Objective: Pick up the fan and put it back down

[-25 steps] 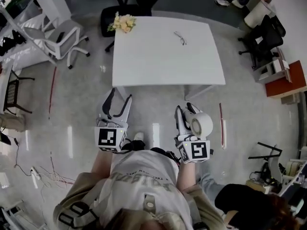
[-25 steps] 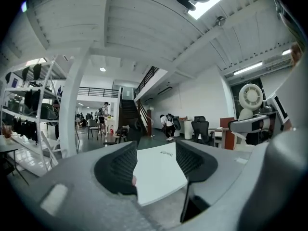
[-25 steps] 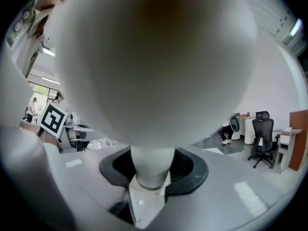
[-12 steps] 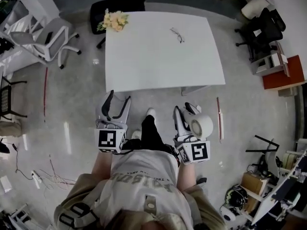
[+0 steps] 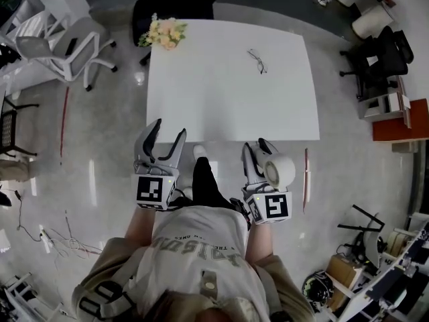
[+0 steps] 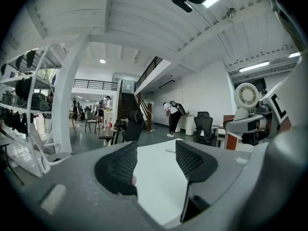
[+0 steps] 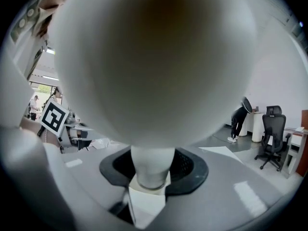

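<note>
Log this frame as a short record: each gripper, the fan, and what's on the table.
fan: white, off the table, carried by the right gripper
right gripper: jaws shut on the fan's stem
left gripper: jaws apart, nothing between them
table: white, ahead of both grippers
on table: flowers at far left corner, glasses toward far right
stage: fan not yet set down

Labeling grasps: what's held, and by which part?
Right tongs grip the white fan by its neck, below the head. Left tongs open, empty.
</note>
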A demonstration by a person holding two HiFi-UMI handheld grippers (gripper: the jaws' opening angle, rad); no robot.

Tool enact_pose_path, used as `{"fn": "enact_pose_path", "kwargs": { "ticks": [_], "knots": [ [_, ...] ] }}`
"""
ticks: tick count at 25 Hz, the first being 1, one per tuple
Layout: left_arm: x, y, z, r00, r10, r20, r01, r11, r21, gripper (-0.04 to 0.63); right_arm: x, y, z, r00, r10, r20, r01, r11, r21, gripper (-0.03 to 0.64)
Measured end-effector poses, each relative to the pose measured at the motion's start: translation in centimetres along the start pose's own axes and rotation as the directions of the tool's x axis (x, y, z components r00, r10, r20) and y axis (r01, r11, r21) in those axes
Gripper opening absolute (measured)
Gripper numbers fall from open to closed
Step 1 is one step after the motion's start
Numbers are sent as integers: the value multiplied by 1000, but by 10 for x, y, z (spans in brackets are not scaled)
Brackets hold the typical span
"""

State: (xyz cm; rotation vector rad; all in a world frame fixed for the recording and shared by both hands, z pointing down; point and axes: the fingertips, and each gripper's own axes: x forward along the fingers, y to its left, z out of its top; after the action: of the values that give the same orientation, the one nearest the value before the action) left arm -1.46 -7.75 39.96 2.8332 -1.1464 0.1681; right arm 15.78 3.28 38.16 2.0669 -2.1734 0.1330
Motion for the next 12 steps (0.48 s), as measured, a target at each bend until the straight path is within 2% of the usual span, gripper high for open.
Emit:
{"fn": "enact_pose_path", "kwargs": {
  "ticks": [8,12],
  "knots": [
    [79,7,14,1000,-11,-11,12,1000,22,259,85,-48,-7,997,66,-31,-66,998,-5,149],
    [105,15,6,999,-4,-50,5,1000,13,259,129,-62,-12,992,119,-41,-121,992,-34,149]
  ]
}}
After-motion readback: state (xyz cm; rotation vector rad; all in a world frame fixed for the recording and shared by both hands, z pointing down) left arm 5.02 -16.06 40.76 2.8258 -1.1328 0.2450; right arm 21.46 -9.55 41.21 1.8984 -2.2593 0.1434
